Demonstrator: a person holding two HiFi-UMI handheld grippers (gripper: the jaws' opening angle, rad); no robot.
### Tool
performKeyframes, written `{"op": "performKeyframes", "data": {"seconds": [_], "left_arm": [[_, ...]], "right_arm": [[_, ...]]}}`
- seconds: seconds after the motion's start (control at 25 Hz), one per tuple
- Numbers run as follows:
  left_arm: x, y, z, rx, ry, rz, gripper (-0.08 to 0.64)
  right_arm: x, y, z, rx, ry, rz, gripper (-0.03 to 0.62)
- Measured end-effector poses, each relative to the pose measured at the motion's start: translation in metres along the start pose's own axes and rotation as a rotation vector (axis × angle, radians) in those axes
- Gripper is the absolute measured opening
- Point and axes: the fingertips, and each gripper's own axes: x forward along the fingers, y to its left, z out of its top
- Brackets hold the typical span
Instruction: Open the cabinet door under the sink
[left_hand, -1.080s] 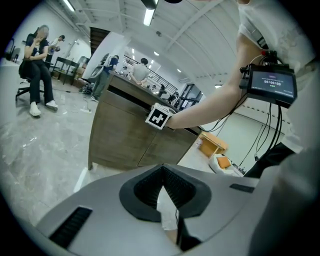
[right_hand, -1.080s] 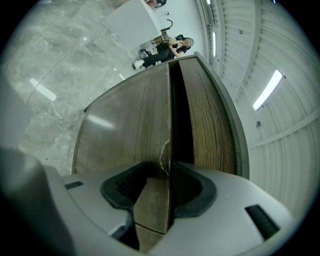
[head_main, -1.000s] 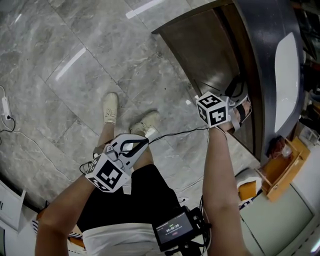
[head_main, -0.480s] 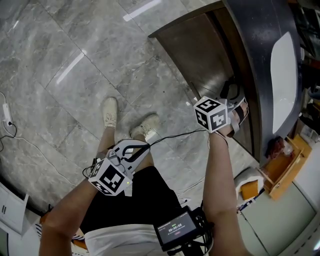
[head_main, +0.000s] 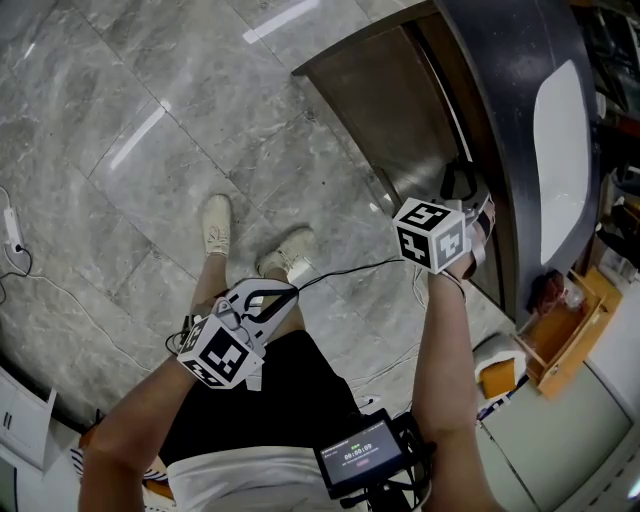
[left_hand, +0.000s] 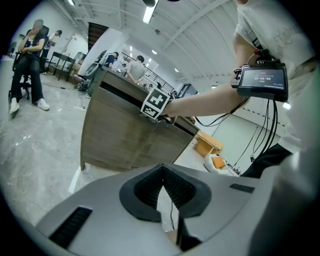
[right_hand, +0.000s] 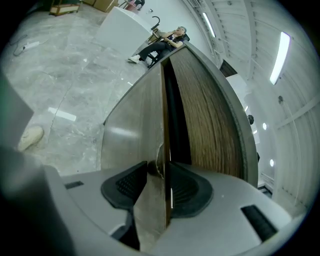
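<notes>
**Grip on door edge, cabinet under sink**

Cabinet door (right_hand: 131, 131) stands slightly ajar, with a dark gap between its free edge and the cabinet body (right_hand: 210, 125). Your right gripper (right_hand: 159, 175) straddles that edge. Its jaws have just been closing and clamp the panel, one pad on each face. In the head view the door hangs below the dark counter (head_main: 505, 90), which carries the white sink (head_main: 560, 150). Your left gripper (head_main: 280, 292) hangs above your black shorts (head_main: 260, 410), well apart from the cabinet, jaws together with nothing between them. Grey marble floor (head_main: 130, 110) lies below.
</notes>
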Motion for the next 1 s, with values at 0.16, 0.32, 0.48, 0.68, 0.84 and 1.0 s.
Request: {"op": "performKeyframes", "data": {"seconds": [0.16,0.32,0.48,0.68,0.84,1.0], "left_arm": [[0.004,-0.002,0.001,0.005,0.001,-0.002,0.009],[0.003,-0.003,0.002,0.006,0.003,-0.001,0.009],[0.003,-0.003,0.001,0.008,0.011,0.001,0.009],[0.004,-0.006,0.005,0.013,0.003,0.006,0.009],[0.007,-0.011,0.013,0.022,-0.01,0.009,0.009],[0.009,-0.016,0.02,0.029,-0.017,0.017,0.009]], "right_arm": [[-0.004,0.002,0.001,0.037,0.004,0.067,0.133],[-0.016,0.01,0.001,0.068,-0.005,0.147,0.121],[-0.022,0.016,0.002,0.109,-0.006,0.248,0.106],[-0.025,0.017,0.005,0.189,-0.035,0.383,0.089],[-0.033,0.02,0.007,0.25,-0.059,0.474,0.078],[-0.044,0.028,0.01,0.314,-0.083,0.549,0.074]]}}
